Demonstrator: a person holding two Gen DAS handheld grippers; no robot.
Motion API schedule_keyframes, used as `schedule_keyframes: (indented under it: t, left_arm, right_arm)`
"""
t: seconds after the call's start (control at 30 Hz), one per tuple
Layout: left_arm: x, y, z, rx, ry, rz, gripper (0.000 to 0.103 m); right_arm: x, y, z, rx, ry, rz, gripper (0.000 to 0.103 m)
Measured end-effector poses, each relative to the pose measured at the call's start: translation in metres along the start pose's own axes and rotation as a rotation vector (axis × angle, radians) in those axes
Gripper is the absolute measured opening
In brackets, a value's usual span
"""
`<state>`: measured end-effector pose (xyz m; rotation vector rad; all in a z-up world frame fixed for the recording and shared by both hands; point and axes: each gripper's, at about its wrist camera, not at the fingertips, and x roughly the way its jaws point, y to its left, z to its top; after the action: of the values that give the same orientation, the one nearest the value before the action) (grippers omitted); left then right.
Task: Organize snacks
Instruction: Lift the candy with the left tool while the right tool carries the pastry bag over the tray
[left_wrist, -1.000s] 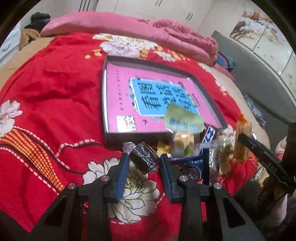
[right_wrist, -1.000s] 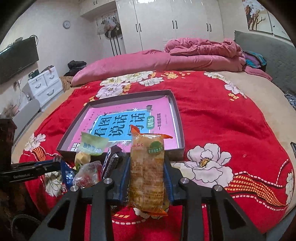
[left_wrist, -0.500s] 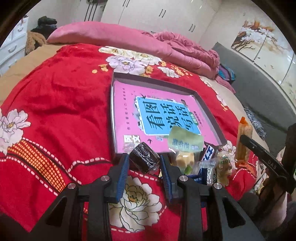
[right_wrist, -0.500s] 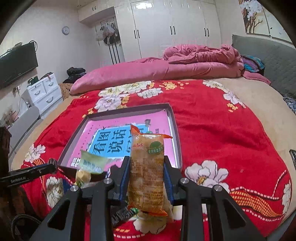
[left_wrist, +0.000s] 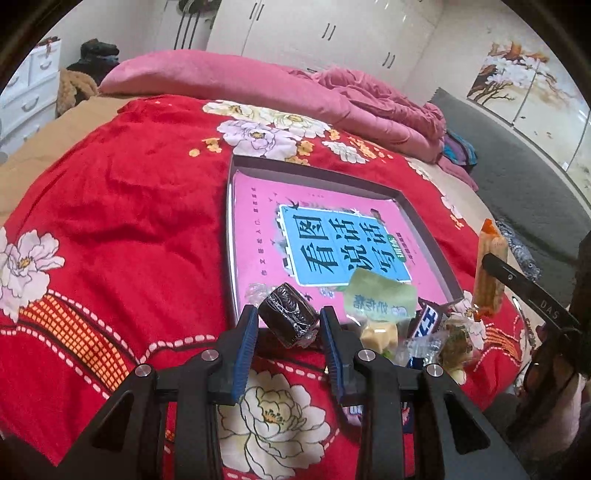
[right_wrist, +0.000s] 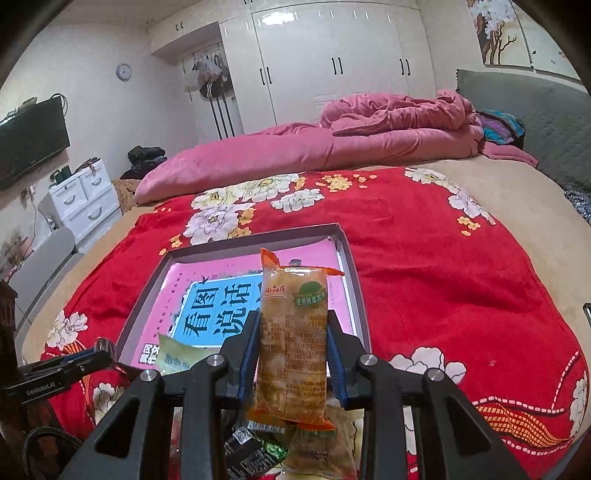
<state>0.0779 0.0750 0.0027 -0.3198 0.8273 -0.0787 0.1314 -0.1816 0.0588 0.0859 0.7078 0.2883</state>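
My left gripper (left_wrist: 289, 325) is shut on a dark round wrapped snack (left_wrist: 288, 319) and holds it above the near edge of the grey tray (left_wrist: 231, 236), which holds a pink and blue book (left_wrist: 332, 243). My right gripper (right_wrist: 292, 341) is shut on an upright orange cracker packet (right_wrist: 293, 343), raised above the tray's (right_wrist: 352, 273) near right corner. The packet also shows in the left wrist view (left_wrist: 489, 266). A pile of loose snacks (left_wrist: 413, 328) lies by the tray's near edge, with a green packet (left_wrist: 380, 299) leaning over it.
The tray lies on a red flowered blanket (left_wrist: 122, 221) on a bed. Pink bedding (right_wrist: 332, 147) is heaped at the far end. More snacks (right_wrist: 280, 446) lie under the right gripper. A white drawer unit (right_wrist: 81, 199) stands to the left.
Both grippers have risen with their snacks and moved forward toward the tray. The snack pile has dropped lower in the right wrist view.
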Motion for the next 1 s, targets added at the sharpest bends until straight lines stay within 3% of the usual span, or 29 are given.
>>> schedule_keyframes:
  t: [1.0]
  left_arm:
    - [0.041,-0.006,0.022,0.021,0.005,0.0,0.035]
  right_arm:
    - [0.034,0.0,0.011,-0.009,0.046,-0.039,0.034]
